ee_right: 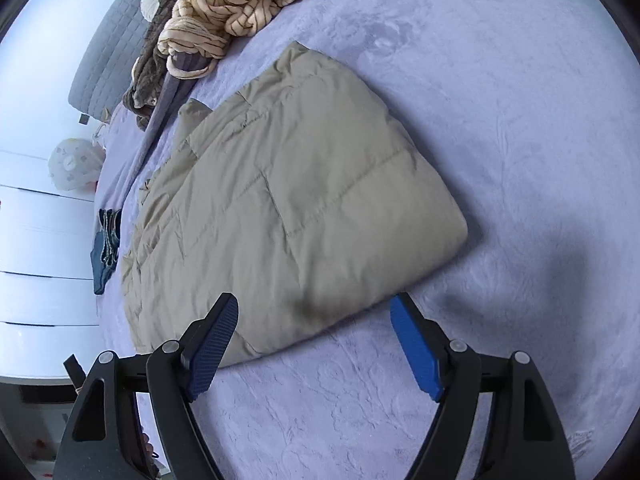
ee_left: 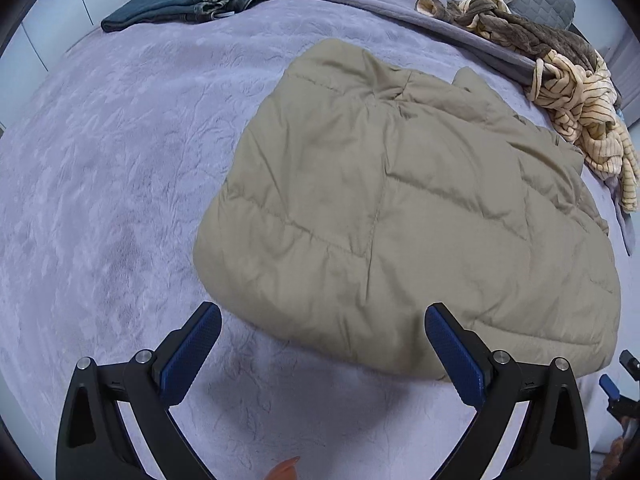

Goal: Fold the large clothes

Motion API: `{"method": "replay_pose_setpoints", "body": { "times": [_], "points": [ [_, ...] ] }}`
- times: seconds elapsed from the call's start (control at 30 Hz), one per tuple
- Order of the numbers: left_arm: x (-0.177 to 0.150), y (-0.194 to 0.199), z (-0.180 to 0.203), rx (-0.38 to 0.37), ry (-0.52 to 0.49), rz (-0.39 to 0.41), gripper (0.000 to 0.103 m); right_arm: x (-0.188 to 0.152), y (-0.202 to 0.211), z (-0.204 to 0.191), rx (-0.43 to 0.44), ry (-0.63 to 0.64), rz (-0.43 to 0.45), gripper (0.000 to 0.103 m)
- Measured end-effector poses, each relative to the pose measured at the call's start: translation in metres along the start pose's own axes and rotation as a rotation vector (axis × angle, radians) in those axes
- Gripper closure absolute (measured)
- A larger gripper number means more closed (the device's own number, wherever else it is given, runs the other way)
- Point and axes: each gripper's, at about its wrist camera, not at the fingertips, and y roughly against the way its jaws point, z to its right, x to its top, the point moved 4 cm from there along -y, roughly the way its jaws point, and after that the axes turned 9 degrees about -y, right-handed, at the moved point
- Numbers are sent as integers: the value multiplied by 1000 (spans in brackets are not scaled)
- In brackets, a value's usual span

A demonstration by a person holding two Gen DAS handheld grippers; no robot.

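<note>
Folded jacket [ee_left: 404,208] on bed [ee_left: 100,184] — jeans [ee_left: 188,0] behind, well apart

No readable text in either view.

No letters, brand marks, numbers or signs can be made out on anything. The folded tan quilted jacket [ee_left: 404,216] on the lavender bed cover [ee_left: 100,184] shows only plain fabric and stitch lines. The folded jeans [ee_left: 188,0] at the upper left of the left wrist view carry a small pale tab at the waistband, too small to read. The striped cream garment [ee_right: 236,0] at the top of the right wrist view bears only its stripes. A round white object [ee_right: 74,164] at the left edge of that view has faint grey marks, too blurred to tell whether they are print.
</note>
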Motion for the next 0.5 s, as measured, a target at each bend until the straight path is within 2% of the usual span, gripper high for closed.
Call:
{"method": "replay_pose_setpoints", "body": {
  "times": [0.07, 0.3, 0.43, 0.5],
  "points": [
    [-8, -1, -1, -1, 6, -9, 1, -7, -4, 7, 5, -33, -16, 21],
    [-26, -12, -13, -79, 89, -67, 1, -16, -18, 11, 36, -89, -50, 19],
    [-31, -14, -19, -104, 118, -66, 1, -15, -25, 11, 44, -99, -51, 18],
    [-33, -16, -24, -142, 142, -71, 1, -14, -28, 12, 56, -112, -53, 1]
  ]
}}
